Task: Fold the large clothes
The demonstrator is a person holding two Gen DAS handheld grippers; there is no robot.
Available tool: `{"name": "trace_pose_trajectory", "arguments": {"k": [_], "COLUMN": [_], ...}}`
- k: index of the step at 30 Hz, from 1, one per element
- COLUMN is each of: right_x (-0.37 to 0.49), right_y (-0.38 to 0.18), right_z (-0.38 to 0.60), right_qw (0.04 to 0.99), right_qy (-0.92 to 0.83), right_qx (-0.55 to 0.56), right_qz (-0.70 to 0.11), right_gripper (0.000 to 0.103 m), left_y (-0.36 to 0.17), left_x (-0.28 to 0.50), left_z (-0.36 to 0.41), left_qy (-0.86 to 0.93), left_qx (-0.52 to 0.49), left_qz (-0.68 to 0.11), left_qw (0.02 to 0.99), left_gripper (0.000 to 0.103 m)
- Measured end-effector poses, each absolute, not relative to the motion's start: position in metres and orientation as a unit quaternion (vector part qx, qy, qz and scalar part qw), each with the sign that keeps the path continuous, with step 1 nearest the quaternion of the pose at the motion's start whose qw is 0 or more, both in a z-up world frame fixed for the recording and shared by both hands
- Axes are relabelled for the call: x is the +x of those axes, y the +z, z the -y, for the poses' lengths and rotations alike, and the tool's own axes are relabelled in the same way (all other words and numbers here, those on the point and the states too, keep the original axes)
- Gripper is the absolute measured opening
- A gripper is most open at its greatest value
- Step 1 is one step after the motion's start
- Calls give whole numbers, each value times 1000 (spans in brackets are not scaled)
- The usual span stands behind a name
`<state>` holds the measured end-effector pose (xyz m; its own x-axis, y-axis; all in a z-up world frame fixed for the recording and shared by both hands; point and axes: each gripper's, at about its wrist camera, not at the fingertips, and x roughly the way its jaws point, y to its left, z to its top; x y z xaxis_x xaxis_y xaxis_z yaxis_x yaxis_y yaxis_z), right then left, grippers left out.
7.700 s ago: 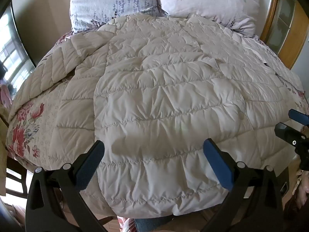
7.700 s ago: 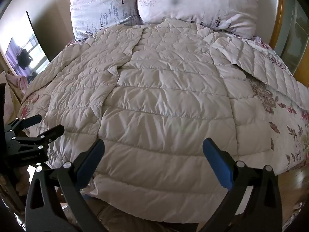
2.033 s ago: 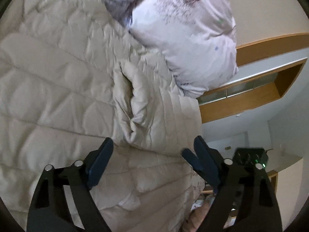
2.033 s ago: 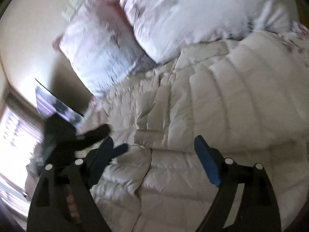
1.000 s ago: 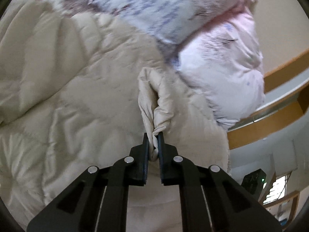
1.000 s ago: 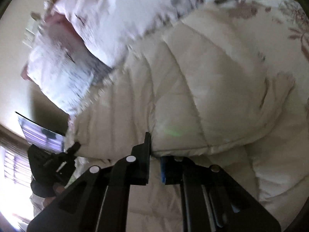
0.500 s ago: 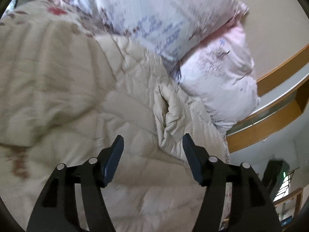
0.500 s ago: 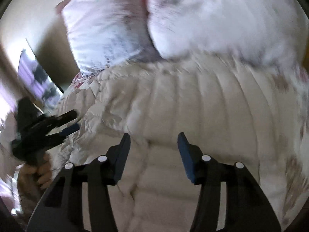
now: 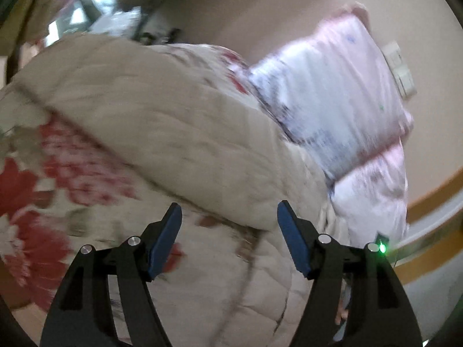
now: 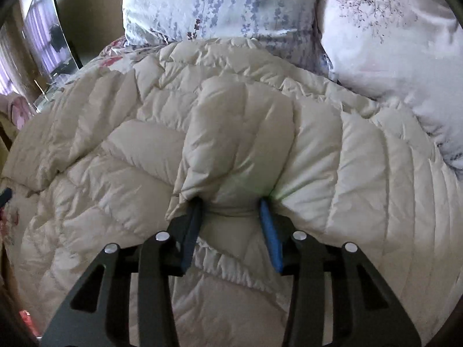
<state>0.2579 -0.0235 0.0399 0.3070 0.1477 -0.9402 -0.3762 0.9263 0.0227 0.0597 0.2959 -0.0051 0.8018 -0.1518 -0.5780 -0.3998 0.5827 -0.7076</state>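
A cream quilted down coat (image 10: 361, 173) lies spread on the bed, its top edge against the pillows. My right gripper (image 10: 230, 202) points down into the coat. Its jaws are closing on a puffy fold (image 10: 237, 150), and both pads press into the fabric, which bulges up between them. The left wrist view is blurred by motion. There my left gripper (image 9: 228, 217) hangs above the coat's edge (image 9: 173, 133), where it lies over the floral bedspread (image 9: 43, 190). Its jaws are opening and nothing is between the blue pads.
Two flower-printed pillows (image 10: 220, 5) (image 10: 405, 34) lean at the head of the bed, just beyond the coat. A dark glossy panel (image 10: 49, 37) stands at the bed's left side. A wooden headboard rail (image 9: 434, 202) curves along the right.
A second ago both grippers were shut on coat folds, then both let go. The left has since swung sideways to the coat's edge over the bedspread. The right now narrows on a new fold near the pillows.
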Motion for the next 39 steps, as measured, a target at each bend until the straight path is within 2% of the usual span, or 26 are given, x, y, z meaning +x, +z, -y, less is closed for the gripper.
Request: {"name": "trace_pose_trajectory", "arguments": {"k": [3,6,12,19,22,23,32,39], "right_x": [256,251,238,232,229,228,220,210], "right_y": [55,66,70,72,76,78,96,103], "right_z": [42,57,69,82,92,96,133,162], "right_qw": [796,796,782,784,786,788,807,819], "right_qy": [177,182,194,195,192,190,169,146], "right_qx": [-31,7,40,45,49,50,67,82], "right_qz": [-578,-578,-590,-588,-586,-584,-562,-549], "right_gripper": [61,65,67,69,69,69,72,73], "left_y": [-14,-26,-40,-59,-54,-47,40,88], "left_x": [49,46,48,47,48,50,85,129], "left_z": [-316,-333,-352,-376,-382,-382,-337,-238], "left_qy": [104,120,130,135,139,137,63,-72], "left_qx": [-479,-520,-574,-624,-621,-614,-528,-450], "left_qz": [-290,-276,-236,-208,-209,-206,-181,-200], "left_qw": [822,799,773,741,743,750,827,867], "left_gripper": [68,68,57,27,13,11,7,7]}}
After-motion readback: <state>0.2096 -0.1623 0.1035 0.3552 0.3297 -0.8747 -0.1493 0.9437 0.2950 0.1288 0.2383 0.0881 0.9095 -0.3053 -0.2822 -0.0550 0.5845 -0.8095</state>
